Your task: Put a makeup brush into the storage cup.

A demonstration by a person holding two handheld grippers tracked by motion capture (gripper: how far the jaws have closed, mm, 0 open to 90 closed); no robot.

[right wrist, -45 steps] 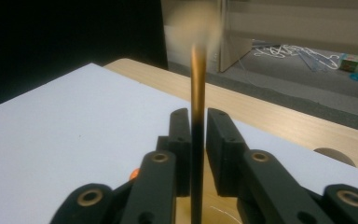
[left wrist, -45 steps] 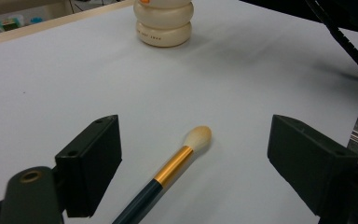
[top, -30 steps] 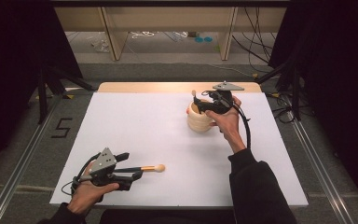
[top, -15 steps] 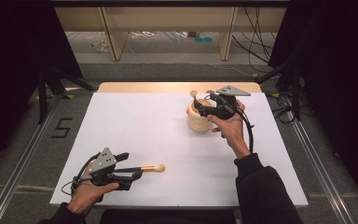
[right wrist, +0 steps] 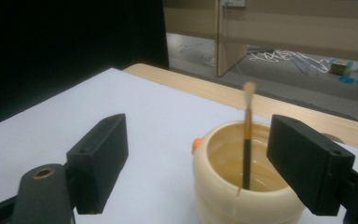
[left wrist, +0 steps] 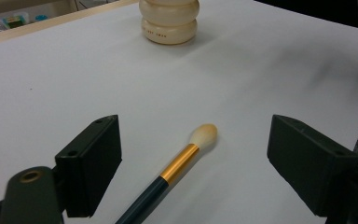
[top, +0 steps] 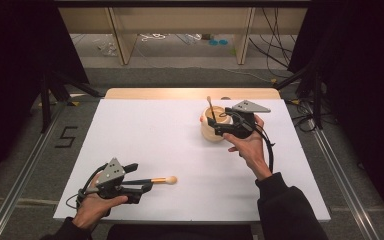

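Between wide left gripper [left wrist: 193, 172] jaws, brush [left wrist: 177, 165] untouched, right gripper [right wrist: 200, 168] jaws just opening, around pot [right wrist: 242, 186].

1 brush [top: 211, 107] upright in pot [top: 212, 131] (far right); 1 flat near-left [top: 152, 180].

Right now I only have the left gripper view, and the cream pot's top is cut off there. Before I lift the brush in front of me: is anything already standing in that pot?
Observer: Yes. A thin brush stands upright in the cream pot, bristles up.
Operator: And where is the right hand-held gripper?
Observer: In the high view the right hand-held gripper is level with the pot's rim, on its right side. Its jaws have just been opening, and the pads press on nothing.
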